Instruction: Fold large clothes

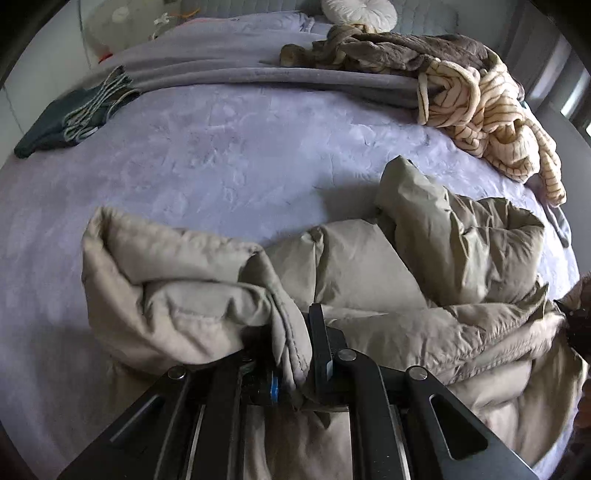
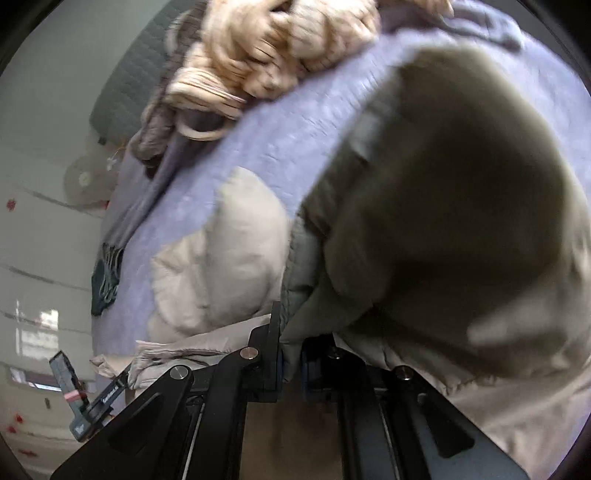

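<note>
A beige puffer jacket point(image 1: 369, 266) lies bunched on the lilac bed cover point(image 1: 221, 147), at the near side. My left gripper point(image 1: 291, 339) is shut on a stitched edge of the jacket, which hangs between its fingers. In the right wrist view the same jacket point(image 2: 236, 251) fills the right side, blurred and close to the lens. My right gripper point(image 2: 290, 354) is shut on a grey-lined edge of the jacket. The left gripper also shows in the right wrist view point(image 2: 77, 398), at the lower left beside the jacket's edge.
A cream striped garment point(image 1: 487, 122) and a brown fleece point(image 1: 388, 51) are piled at the far right of the bed. A dark folded garment point(image 1: 70, 114) lies at the far left. A folded grey blanket point(image 1: 240, 70) runs across the back. A white round cushion point(image 1: 358, 13) sits behind.
</note>
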Demonstrator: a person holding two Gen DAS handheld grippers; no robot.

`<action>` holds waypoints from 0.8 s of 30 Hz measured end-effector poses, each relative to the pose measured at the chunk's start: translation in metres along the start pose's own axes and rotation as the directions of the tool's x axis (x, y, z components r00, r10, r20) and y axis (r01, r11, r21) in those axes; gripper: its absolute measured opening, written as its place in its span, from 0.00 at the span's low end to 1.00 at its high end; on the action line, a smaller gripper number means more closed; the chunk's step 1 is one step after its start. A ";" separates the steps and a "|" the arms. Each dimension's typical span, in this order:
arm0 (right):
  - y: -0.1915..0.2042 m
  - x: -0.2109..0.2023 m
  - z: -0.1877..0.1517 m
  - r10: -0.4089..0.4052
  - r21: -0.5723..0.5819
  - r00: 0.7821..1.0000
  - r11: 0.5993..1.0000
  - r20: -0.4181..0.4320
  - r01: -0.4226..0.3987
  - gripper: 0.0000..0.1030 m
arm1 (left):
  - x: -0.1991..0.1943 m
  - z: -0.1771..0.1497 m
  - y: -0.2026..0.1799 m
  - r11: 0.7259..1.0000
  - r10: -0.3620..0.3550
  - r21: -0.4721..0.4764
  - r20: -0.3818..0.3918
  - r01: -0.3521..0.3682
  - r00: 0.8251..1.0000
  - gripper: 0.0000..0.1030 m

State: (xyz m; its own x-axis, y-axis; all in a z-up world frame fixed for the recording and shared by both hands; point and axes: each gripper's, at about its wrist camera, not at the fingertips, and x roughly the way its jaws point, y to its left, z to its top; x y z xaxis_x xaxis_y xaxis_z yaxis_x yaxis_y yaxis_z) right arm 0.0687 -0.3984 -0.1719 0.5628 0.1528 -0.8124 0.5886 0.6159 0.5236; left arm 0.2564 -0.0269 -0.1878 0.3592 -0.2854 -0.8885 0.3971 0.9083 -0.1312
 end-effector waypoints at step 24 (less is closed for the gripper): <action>0.008 -0.033 -0.007 0.023 -0.132 0.999 0.991 0.028 -0.019 0.83 | -0.055 -0.007 0.002 0.997 0.049 0.044 0.156 -0.056 0.987 0.91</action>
State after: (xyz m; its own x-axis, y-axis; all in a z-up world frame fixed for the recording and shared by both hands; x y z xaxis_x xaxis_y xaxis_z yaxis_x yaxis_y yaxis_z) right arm 0.0510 -0.3935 -0.1431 0.5922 0.1455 -0.7925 0.4956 0.7097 0.5006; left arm 0.2312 -0.0073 -0.1420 0.5056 -0.2849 -0.8144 0.4131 0.9086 -0.0614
